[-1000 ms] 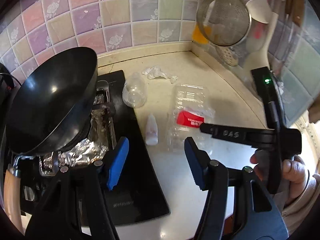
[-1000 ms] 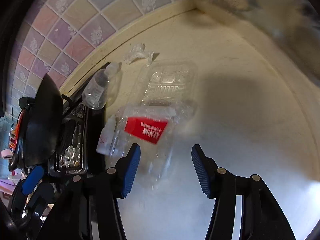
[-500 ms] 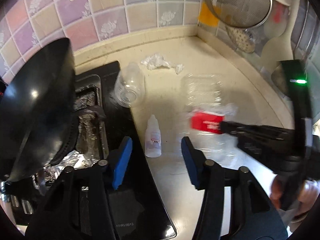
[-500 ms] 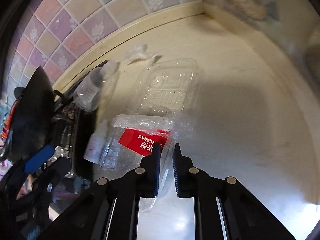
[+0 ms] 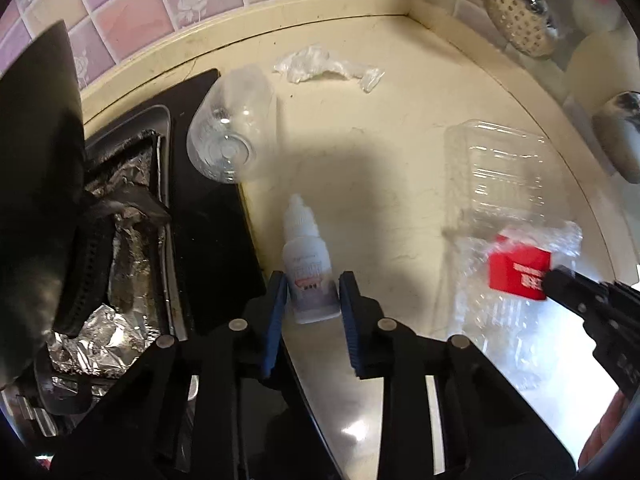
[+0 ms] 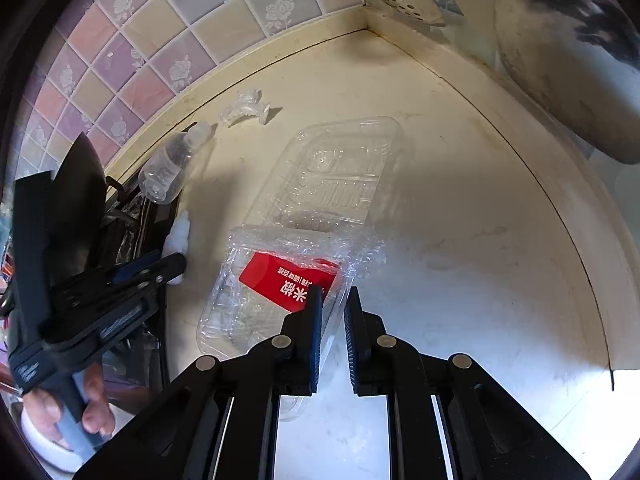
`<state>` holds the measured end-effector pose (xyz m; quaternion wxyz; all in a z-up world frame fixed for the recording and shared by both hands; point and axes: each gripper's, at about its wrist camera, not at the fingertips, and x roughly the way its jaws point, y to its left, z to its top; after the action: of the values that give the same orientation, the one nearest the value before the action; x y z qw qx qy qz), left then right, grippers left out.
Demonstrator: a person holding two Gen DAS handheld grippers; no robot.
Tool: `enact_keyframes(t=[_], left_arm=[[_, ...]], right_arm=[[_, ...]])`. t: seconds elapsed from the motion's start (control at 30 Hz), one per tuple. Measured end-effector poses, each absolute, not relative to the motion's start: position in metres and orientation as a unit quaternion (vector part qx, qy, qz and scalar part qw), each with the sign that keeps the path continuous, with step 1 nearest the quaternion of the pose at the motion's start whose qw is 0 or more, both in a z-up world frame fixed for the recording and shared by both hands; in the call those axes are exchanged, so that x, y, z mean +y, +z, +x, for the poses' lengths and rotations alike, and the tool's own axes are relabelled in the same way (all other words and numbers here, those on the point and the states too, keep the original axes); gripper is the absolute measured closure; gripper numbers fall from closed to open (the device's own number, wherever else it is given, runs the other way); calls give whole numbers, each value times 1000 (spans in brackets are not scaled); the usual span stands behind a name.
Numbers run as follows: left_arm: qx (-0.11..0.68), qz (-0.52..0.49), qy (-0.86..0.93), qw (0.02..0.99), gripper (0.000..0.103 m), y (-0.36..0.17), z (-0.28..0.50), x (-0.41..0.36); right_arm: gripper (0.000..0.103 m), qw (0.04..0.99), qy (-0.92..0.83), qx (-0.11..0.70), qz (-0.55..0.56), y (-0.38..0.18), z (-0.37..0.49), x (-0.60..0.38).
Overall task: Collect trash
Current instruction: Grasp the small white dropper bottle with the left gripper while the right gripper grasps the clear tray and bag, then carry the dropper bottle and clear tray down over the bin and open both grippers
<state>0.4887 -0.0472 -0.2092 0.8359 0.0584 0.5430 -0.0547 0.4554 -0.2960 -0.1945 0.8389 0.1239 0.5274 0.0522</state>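
Observation:
My left gripper (image 5: 312,300) is shut on a small white dropper bottle (image 5: 306,264) that lies on the cream counter beside the black hob; the bottle also shows in the right wrist view (image 6: 178,236). My right gripper (image 6: 333,312) is shut on the edge of a clear plastic clamshell tray with a red label (image 6: 288,280), also seen in the left wrist view (image 5: 516,272). A clear plastic bottle (image 5: 228,136) lies on its side across the hob edge. A crumpled plastic wrapper (image 5: 320,66) lies near the back wall.
A black wok (image 5: 32,184) sits on the foil-lined burner (image 5: 120,216) at the left. The tiled wall (image 5: 168,4) closes the back. A strainer and ladles (image 5: 520,28) hang at the right corner.
My left gripper moved forward and closed on the dropper bottle. My right gripper closed on the clamshell tray's edge and the tray shifted a little.

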Motion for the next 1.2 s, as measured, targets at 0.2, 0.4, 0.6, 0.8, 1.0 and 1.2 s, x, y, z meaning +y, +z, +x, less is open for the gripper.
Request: enact_keyframes(t=[0.2,0.4,0.6,0.8,1.0,1.2], left_arm=[[529,37,-50,846,82,-208,483,-43],[517,25,-39,855,82,-197,458,-39],[493,21,-41,869,82,-168,416,-42],[456,10,-54,888,82,-129,365,-29],[431,-10,-86,898,82,-92,304,-5],[425,-9,-117,898,82,-78,232,15]], right_arm=[[94,842,66,519,131,-187,446,-300],[96,852,82,504,115,-170,436,-296],[97,861,103,487,99,-147,421,-283],[97,873,112,465,97,-117,388,-272],[97,884,100,447,92,-91,321,-256],[97,891,80,438,92,-87,233,-233]])
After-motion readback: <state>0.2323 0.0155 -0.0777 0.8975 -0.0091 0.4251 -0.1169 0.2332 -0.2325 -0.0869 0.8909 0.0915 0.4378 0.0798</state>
